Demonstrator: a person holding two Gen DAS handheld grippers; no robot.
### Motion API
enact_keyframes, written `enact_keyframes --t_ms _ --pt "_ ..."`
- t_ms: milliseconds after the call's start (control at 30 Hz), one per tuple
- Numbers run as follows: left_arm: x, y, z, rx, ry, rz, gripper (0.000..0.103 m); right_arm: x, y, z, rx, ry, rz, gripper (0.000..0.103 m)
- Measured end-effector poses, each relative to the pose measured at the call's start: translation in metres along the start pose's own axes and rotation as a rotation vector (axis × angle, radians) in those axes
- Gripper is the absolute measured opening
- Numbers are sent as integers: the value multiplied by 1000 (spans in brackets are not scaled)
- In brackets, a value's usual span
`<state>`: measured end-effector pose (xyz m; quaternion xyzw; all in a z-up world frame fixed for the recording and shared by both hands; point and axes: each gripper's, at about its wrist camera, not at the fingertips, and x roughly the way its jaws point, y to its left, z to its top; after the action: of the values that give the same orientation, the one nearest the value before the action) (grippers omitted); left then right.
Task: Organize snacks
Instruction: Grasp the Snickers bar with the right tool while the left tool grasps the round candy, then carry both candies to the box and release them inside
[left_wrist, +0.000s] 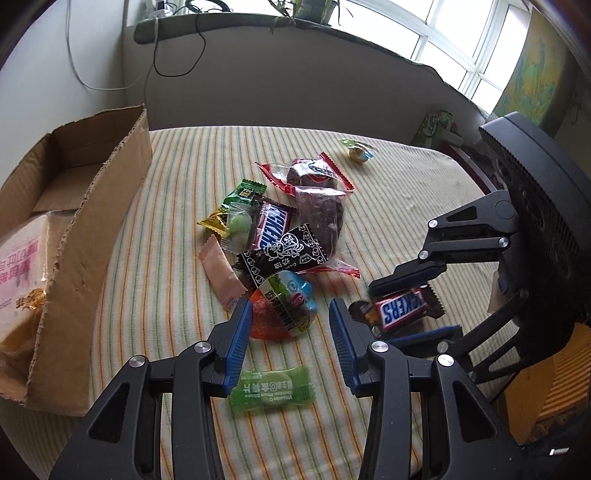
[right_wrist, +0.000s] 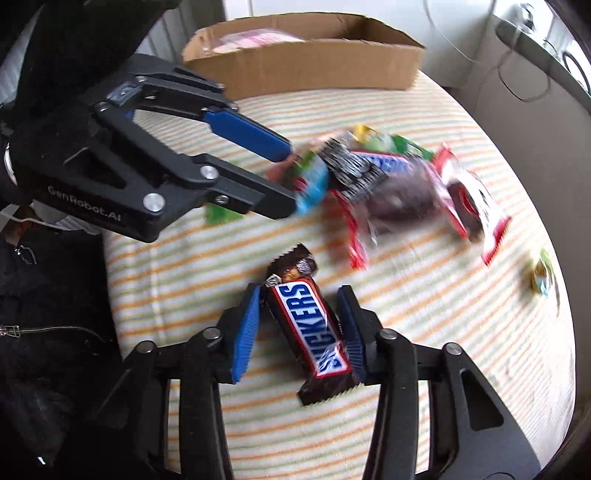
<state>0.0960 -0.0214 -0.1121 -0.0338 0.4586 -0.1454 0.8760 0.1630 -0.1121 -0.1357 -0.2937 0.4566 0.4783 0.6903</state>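
A: Start nearest. What has the right gripper (right_wrist: 301, 325) got?

B: A Snickers bar (right_wrist: 312, 328) lies lengthwise between its blue pads on the striped cloth (right_wrist: 424, 332). The right-hand pad touches the wrapper; the left-hand one looks a hair off it. So the pads are straddling it, not plainly clamped. I'd judge this the start of a pick.

A: And the left gripper (left_wrist: 286, 325)?

B: Its fingers stand apart around the orange jelly cup (left_wrist: 282, 310) at the near edge of the pile. The left pad is at the cup's side; the right pad is clear of it. A green plum candy (left_wrist: 271, 391) lies nearer still, under the jaws, untouched.

A: Why the cup first?

B: It sits at the near edge, so likely it lifts without disturbing the rest.

A: Further out?

B: The heap (left_wrist: 280, 225) of mixed sweets, then one small round candy (left_wrist: 358, 151) alone at the far right. The cardboard box (left_wrist: 96, 229) stands open at the left, a pink packet (left_wrist: 22, 266) already inside, presumably where the snacks go.
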Motion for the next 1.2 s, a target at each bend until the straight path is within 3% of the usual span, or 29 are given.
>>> enact_keyframes --t_ms 233,333,533,667,833,1200 --pt "16 -8 0 40 11 76 43 -9 -13 -11 92 -19 3 41" --pt "17 -11 -1 64 10 102 43 -12 -11 -16 91 -23 5 46" --pt "16 -10 -3 84 -4 129 44 -15 3 -28 58 1 -42 48" --pt "17 -5 -3 61 -23 127 40 -17 2 -33 106 -14 -60 48" --pt "14 -6 -3 57 -25 124 37 -28 -1 -49 186 -43 -83 30" --pt "-2 -10 -4 25 -57 50 36 -56 -14 -84 309 -107 -97 30"
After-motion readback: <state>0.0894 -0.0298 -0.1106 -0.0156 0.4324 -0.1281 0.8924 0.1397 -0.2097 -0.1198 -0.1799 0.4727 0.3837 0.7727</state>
